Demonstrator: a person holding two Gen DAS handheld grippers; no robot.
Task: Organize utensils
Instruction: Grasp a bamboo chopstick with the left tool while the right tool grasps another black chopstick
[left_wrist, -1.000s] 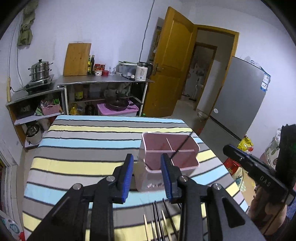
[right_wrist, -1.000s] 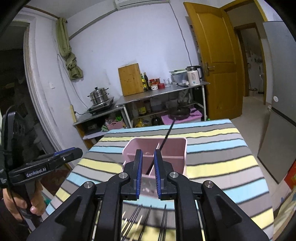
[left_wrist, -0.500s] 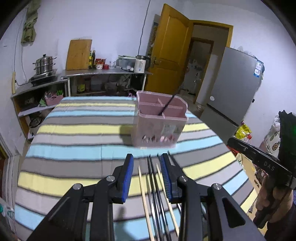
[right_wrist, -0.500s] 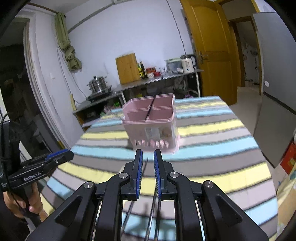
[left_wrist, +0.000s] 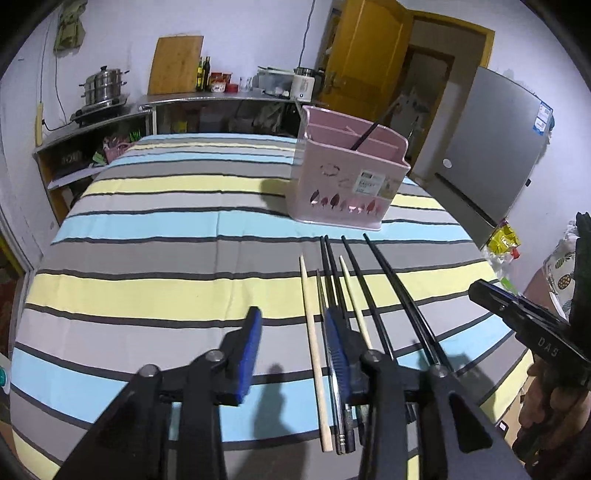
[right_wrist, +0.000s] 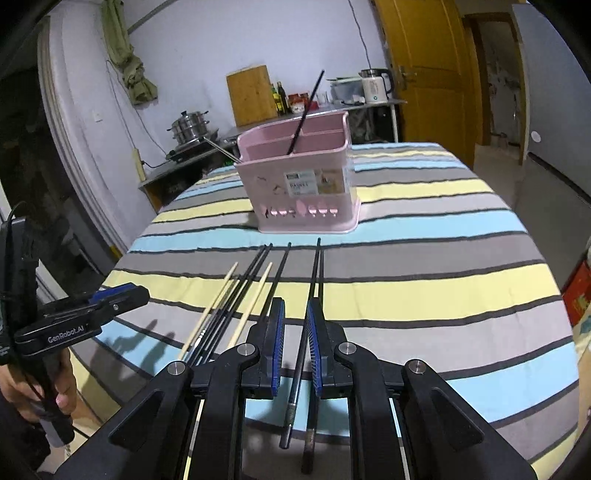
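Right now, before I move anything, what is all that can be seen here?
Striped tablecloth: one, blue-yellow-grey, spread under everything.
Pink plastic utensil holder: one, pink, far end of the cloth.
Black chopstick inside it: one, black, leaning.
Loose black chopsticks: at least five, black, before the holder.
Pale wooden chopsticks: two, beige, among the black ones.
Wooden cutting board: one, brown, against the back wall.
Left gripper: one, black, blue fingers just opened wider, nothing between.
Right gripper: one, black, fingers narrowly apart over a black chopstick.

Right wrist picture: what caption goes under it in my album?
Right gripper poised over black chopsticks lying on striped cloth before a pink holder.
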